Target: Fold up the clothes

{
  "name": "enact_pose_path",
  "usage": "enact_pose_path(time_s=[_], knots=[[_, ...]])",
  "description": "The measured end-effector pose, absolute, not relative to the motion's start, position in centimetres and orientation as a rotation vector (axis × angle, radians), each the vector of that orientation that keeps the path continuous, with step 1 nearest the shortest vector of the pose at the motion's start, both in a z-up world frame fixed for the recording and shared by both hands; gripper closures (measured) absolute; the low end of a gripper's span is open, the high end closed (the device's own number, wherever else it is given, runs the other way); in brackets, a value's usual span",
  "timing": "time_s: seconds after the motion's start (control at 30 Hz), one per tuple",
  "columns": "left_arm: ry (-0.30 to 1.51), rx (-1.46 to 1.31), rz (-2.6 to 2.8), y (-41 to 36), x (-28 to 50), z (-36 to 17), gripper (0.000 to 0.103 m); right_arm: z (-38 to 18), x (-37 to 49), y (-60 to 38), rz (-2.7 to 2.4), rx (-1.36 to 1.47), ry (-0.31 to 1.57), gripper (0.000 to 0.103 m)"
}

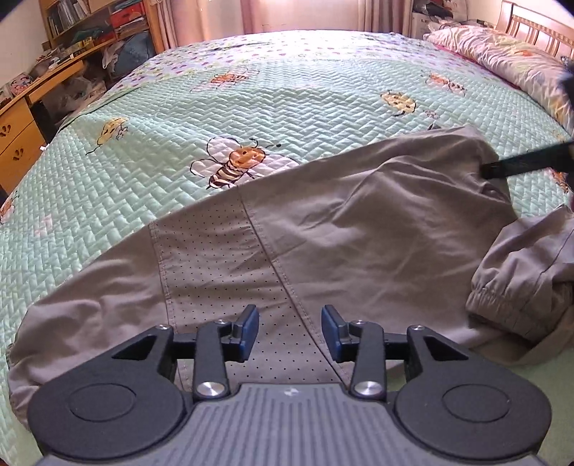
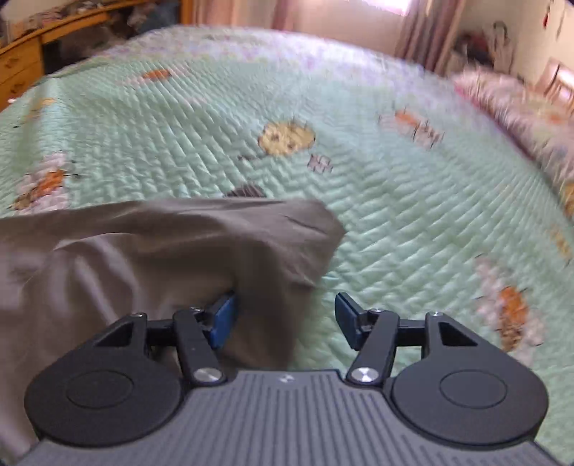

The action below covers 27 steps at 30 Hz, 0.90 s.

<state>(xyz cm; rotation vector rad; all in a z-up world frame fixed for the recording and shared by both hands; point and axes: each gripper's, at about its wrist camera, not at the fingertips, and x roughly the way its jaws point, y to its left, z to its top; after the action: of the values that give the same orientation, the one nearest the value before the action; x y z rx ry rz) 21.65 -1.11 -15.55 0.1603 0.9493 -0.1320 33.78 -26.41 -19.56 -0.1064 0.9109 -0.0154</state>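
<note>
Jacket (image 1: 323, 229), grey, lies spread on the quilt (image 1: 179, 118). Left gripper (image 1: 290, 331) hovers over it, jaws apart, gripping nothing. Right gripper (image 2: 285, 321) gapes wide at its corner, cloth brushing one pad.

Daylight comes through the pink curtains (image 1: 258, 14) at the far side, bright and blown out at the top. The left wrist view is sharp; the bed cover (image 1: 161, 143) bulges and the corners go dark. The right wrist view is smeared by motion, its bed cover (image 2: 412, 215) and pillow (image 2: 520, 107) blurred.
</note>
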Motion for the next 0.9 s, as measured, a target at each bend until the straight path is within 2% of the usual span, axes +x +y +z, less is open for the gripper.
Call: enact_pose_path(time_s=[0.03,0.1,0.3,0.63,0.73,0.9], knots=[[0.954,0.163,-0.128,-1.2,21.9,-15.7,0.061,-20.1,34.1,-26.1,-0.014,-0.102,0.922,0.069],[0.962,0.168,-0.122,-1.3,22.2,-16.1,0.061,-20.5,33.8,-25.3,0.001,-0.108,0.92,0.097],[0.969,0.166,-0.122,-1.9,22.7,-16.6,0.059,-18.5,30.9,-22.6,0.046,-0.227,0.827,0.099],[0.975,0.156,-0.079,-2.1,22.1,-16.1,0.056,-14.2,25.0,-16.6,0.277,-0.37,0.794,0.1],[0.954,0.142,-0.047,-1.1,21.3,-15.3,0.05,-14.2,22.6,-14.2,0.405,-0.388,0.835,0.1],[0.942,0.143,-0.015,0.7,20.3,-15.2,0.049,-16.1,19.2,-9.6,0.534,-0.499,0.884,0.1]])
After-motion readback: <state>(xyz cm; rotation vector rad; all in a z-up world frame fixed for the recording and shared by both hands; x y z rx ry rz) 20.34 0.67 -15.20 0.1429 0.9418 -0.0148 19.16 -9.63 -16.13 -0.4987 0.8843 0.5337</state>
